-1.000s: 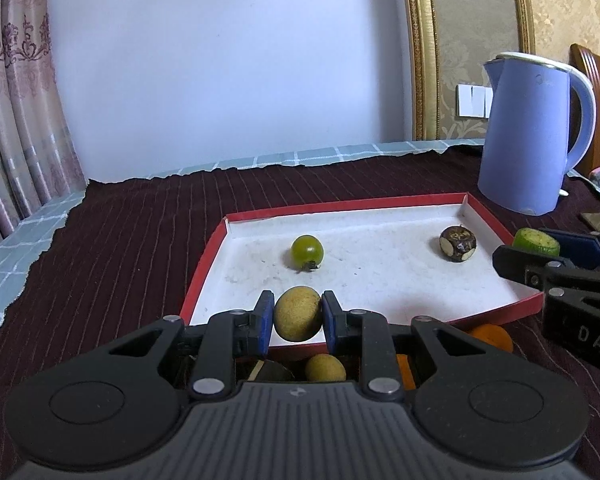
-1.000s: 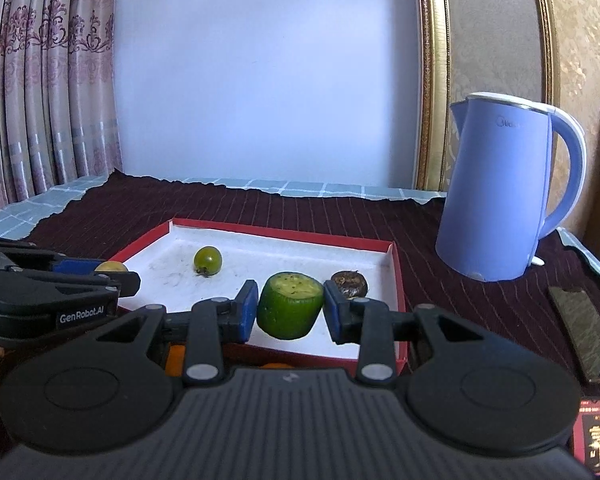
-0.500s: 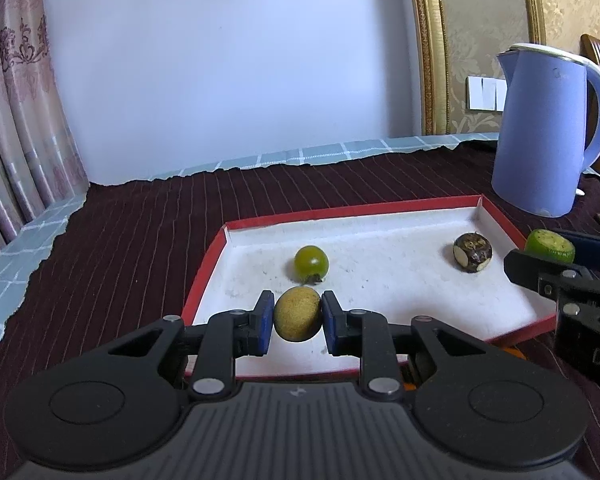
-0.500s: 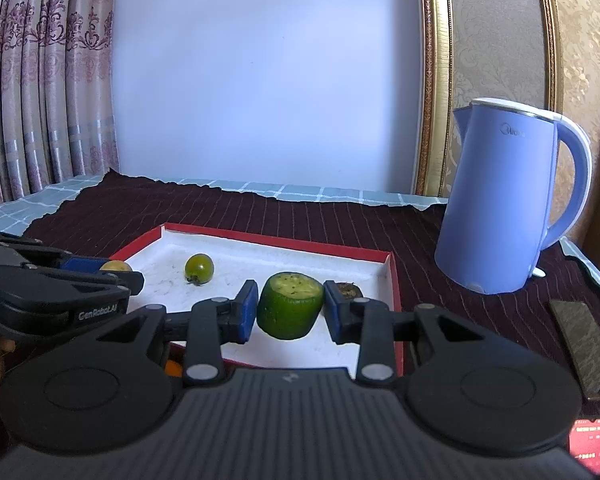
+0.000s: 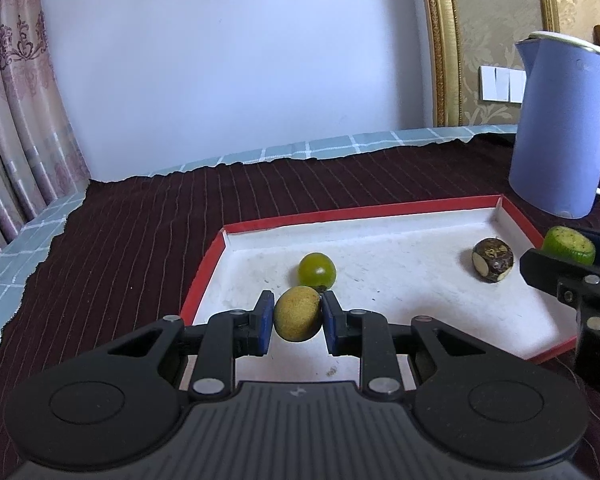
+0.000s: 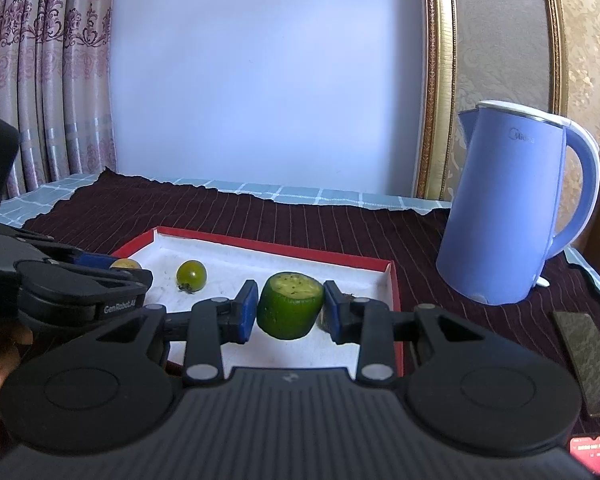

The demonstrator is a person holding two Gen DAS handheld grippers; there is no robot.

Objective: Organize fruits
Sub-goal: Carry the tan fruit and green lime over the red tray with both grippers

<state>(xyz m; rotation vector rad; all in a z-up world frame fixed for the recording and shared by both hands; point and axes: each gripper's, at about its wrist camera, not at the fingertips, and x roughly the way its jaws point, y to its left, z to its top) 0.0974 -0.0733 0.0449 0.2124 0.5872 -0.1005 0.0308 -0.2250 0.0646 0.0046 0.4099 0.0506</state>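
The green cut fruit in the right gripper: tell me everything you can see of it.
The green cut fruit is a stubby piece with glossy dark green skin and a flat, pale yellow-green cut face, speckled, turned upward. It sits upright, pinched at its sides between the blue-padded fingers of the right gripper, above the near edge of the red-rimmed tray. Nothing else visibly touches it.

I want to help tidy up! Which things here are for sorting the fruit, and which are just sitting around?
For the job:
- yellow-brown fruit in the left gripper
- cut green fruit in the right gripper
- small green fruit in the tray
- dark brown fruit in the tray
- red-rimmed tray

Just lying about:
- blue kettle
- dark striped cloth
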